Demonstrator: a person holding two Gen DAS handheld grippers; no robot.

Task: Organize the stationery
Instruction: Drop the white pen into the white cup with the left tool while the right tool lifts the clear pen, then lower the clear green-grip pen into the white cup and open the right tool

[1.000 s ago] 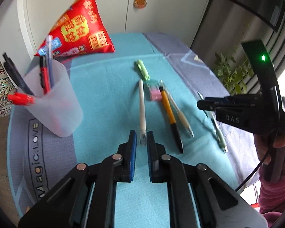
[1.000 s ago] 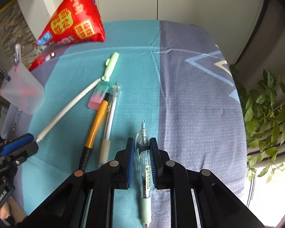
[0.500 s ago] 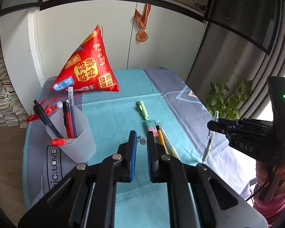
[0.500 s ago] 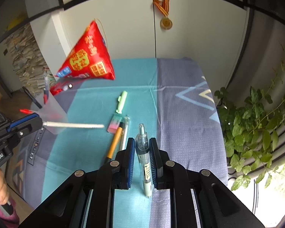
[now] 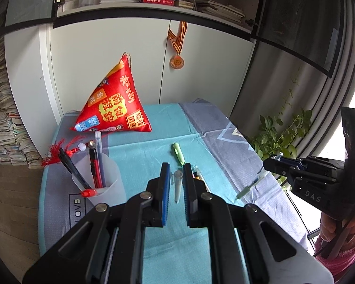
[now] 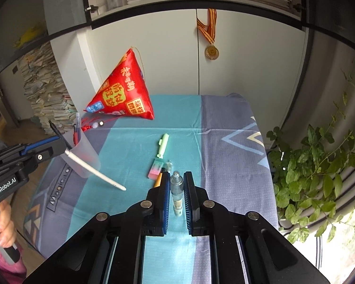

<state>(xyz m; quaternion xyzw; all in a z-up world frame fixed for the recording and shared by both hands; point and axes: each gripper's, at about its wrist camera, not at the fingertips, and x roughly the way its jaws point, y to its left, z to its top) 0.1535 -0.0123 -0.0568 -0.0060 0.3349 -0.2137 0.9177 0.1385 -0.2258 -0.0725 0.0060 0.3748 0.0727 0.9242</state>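
left gripper pinching 1 white pen | right gripper pinching 1 green gel pen | cup: 4 pens | cloth: 3 pens, 1 eraser

A teal and grey-blue tablecloth with pale chevrons is seen. At the far left a red pouch is printed with yellow characters. Nearer, a pale green pen, a pink-to-green eraser and a frosted white cup are shown.
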